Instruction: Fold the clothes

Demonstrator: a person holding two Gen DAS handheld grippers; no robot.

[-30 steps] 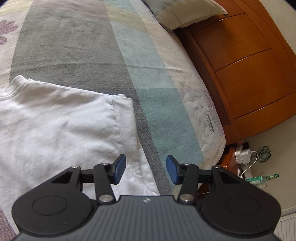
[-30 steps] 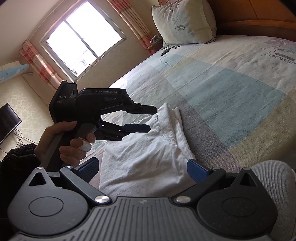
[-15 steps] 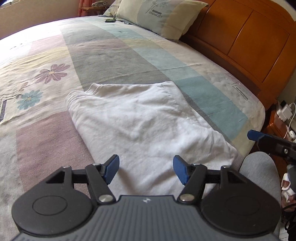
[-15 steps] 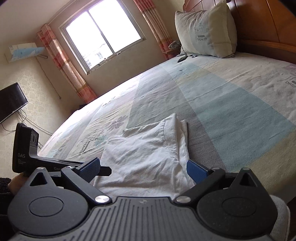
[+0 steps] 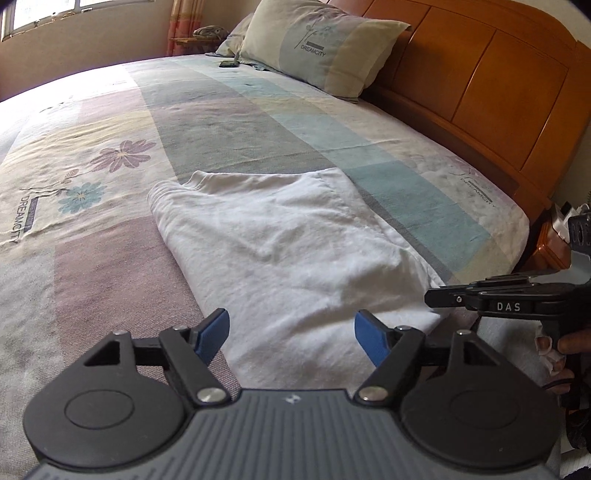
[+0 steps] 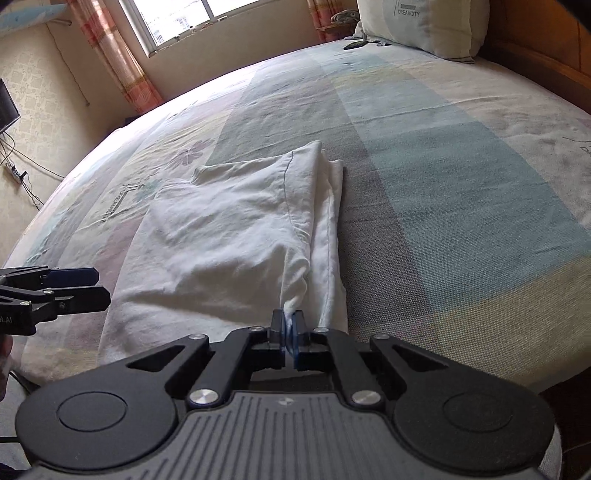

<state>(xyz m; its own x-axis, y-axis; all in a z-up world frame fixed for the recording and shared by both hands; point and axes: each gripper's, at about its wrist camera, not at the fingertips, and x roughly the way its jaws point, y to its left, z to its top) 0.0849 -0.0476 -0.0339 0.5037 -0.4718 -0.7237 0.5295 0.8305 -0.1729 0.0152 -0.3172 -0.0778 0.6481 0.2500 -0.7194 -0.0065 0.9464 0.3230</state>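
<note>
A white T-shirt (image 5: pixel 280 240) lies folded lengthwise on the patterned bedsheet (image 5: pixel 110 258), its neck end toward the far side. My left gripper (image 5: pixel 291 336) hovers over the shirt's near edge; its jaws are opening, with cloth below them but nothing pinched. My right gripper (image 6: pixel 290 328) is shut on a bunched bit of the T-shirt (image 6: pixel 229 229) at its near right corner, and the fabric rises in a small peak to the pads. Each gripper also shows at the edge of the other's view: the right gripper (image 5: pixel 434 297) and the left gripper (image 6: pixel 99 288).
A pillow (image 5: pixel 321 48) leans on the wooden headboard (image 5: pixel 480 92) at the far right, with a small dark object (image 5: pixel 229 64) beside it. A bedside cabinet (image 5: pixel 546 243) stands past the bed's right edge. A window (image 6: pixel 177 18) with curtains is on the far wall.
The right gripper went from wide open to shut on the shirt's near corner. The left gripper swung from the bed's edge to face along the shirt, and its jaws widened.
</note>
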